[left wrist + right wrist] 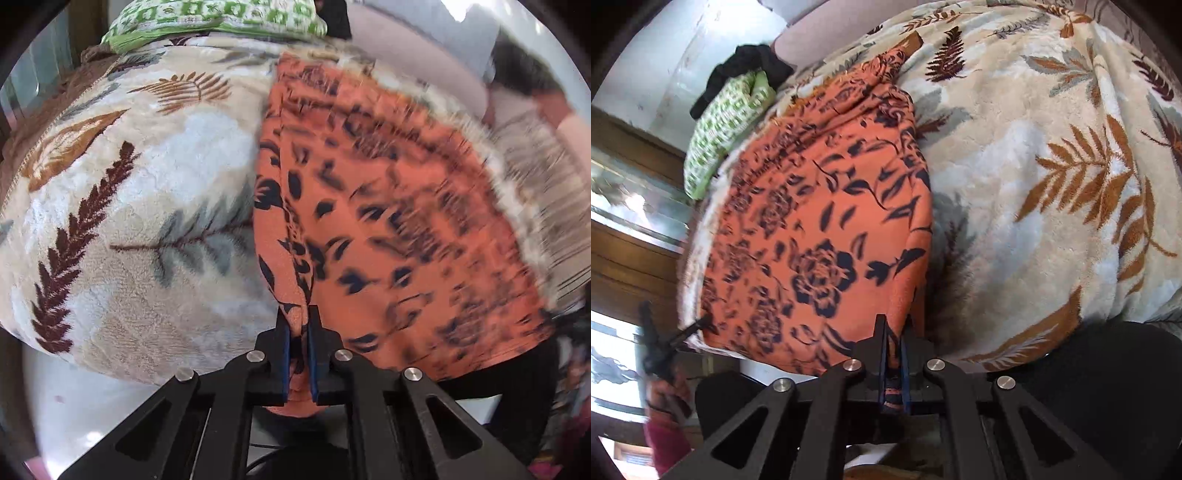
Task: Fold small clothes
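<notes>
An orange garment with a dark floral print (388, 221) lies spread on a fleece blanket with leaf patterns (140, 206). In the left wrist view, my left gripper (298, 325) is shut on the garment's near left corner, with orange cloth bunched between the blue pads. In the right wrist view the same garment (820, 236) stretches away, and my right gripper (894, 332) is shut on its near right corner; printed cloth shows between its pads. The other gripper (665, 339) appears blurred at the garment's far near corner on the left.
A green-and-white patterned cloth (221, 18) and a black garment (746, 70) lie at the far end of the blanket (1052, 166). Wooden panelling and a window (624, 229) stand to the left in the right wrist view. A person's dark trousers (498, 376) are near the bed edge.
</notes>
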